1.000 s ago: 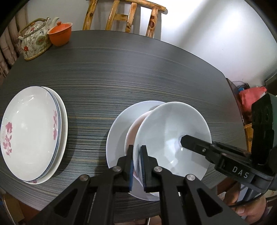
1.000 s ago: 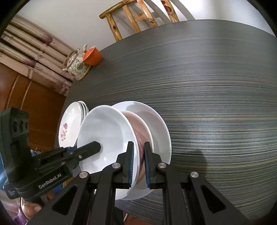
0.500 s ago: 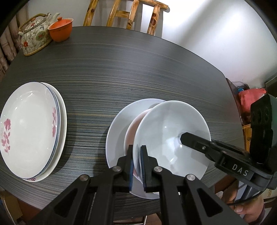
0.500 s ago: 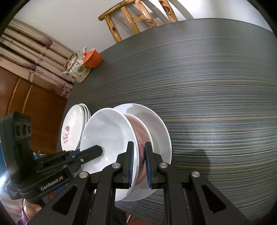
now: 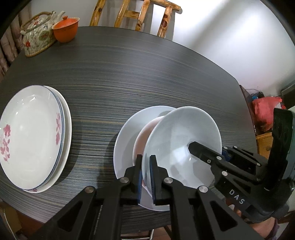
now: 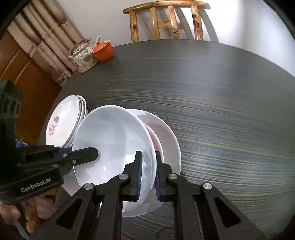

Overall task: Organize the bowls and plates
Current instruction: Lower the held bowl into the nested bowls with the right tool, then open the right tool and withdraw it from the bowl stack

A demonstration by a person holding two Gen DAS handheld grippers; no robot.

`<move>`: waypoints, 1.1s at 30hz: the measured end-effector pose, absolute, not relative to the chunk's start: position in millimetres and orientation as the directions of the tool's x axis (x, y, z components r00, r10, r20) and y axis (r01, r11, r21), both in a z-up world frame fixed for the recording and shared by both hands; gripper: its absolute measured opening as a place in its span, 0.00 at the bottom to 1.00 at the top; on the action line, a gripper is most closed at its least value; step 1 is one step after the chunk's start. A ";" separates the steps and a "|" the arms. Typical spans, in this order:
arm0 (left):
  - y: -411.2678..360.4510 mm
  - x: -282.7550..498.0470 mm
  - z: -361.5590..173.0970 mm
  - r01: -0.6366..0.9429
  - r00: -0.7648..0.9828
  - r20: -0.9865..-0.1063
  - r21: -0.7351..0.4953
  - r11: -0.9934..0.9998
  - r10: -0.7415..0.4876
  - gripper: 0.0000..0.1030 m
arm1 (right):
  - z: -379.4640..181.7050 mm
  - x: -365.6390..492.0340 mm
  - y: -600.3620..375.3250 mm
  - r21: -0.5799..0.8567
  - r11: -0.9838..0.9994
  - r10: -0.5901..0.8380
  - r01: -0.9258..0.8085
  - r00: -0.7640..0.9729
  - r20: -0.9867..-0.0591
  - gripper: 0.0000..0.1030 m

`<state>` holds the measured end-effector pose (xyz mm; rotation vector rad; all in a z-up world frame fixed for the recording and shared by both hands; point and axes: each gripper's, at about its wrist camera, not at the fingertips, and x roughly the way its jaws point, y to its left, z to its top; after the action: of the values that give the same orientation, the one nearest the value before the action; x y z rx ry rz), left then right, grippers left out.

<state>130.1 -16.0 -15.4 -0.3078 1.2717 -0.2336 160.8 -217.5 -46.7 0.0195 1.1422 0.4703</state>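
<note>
Bowls are held in a nested stack of three: a white top bowl (image 5: 184,145), a pinkish middle bowl (image 5: 145,136) and a wide white bottom bowl (image 5: 129,133), near the front edge of the dark striped table (image 5: 129,73). The left gripper (image 5: 145,177) pinches the near rim of the stack. The right gripper (image 6: 147,173) has its jaws around the opposite rim with a visible gap on the outer side, so I cannot tell if it presses or is only placed around.

Whether the stack hangs in the air or rests on the table is not clear to me. The bowls look like glazed ceramic, smooth and shiny, with thin round rims. Such a surface is slippery against the blue ribbed pads (image 6: 139,173); if one side loosens, I think the top bowl can slide out, or the stack can tilt and fall over the table edge. Ceramic would chip or break.

To the left, well apart, lies a pile of shallow plates (image 5: 35,134) with pink flowers. Far behind stand a flowered teapot (image 5: 37,41) and an orange lidded cup (image 5: 66,29), then a wooden chair (image 5: 136,16)
</note>
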 end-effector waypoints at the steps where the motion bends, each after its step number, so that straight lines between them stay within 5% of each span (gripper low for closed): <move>1: -14.8 130.6 -16.0 0.001 0.278 -0.896 -0.359 0.934 -0.345 0.07 | -46.6 159.8 -217.1 0.241 0.903 0.363 -0.355 0.333 -0.870 0.12; 6: -14.0 133.1 -18.3 0.018 0.269 -0.898 -0.357 0.934 -0.349 0.07 | -48.1 166.1 -223.1 0.343 0.883 0.436 -0.321 0.291 -0.852 0.25; 23: -8.5 144.0 -18.0 0.023 0.230 -0.902 -0.370 0.929 -0.365 0.07 | -56.1 180.5 -257.6 0.631 0.762 0.647 -0.146 0.207 -0.734 0.32; 27: 3.6 144.5 -24.0 -0.016 0.216 -0.884 -0.428 0.903 -0.415 0.06 | -46.1 177.8 -244.6 0.543 0.807 0.587 -0.231 0.224 -0.778 0.36; 29: 8.2 145.7 -24.4 -0.024 0.207 -0.878 -0.446 0.895 -0.432 0.06 | -35.6 173.0 -233.5 0.422 0.852 0.506 -0.310 0.281 -0.815 0.54; 30: 8.9 146.4 -23.2 -0.021 0.211 -0.881 -0.438 0.899 -0.424 0.06 | -31.0 170.3 -230.3 0.343 0.877 0.450 -0.338 0.320 -0.834 0.72; 33: 6.6 146.7 -19.0 -0.006 0.218 -0.891 -0.410 0.912 -0.399 0.06 | -21.4 164.0 -225.7 0.242 0.882 0.403 -0.404 0.383 -0.831 0.70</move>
<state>146.7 6.6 -19.0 -0.3597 1.3312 -0.2800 164.0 -225.7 -21.4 -0.0010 1.0598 0.5146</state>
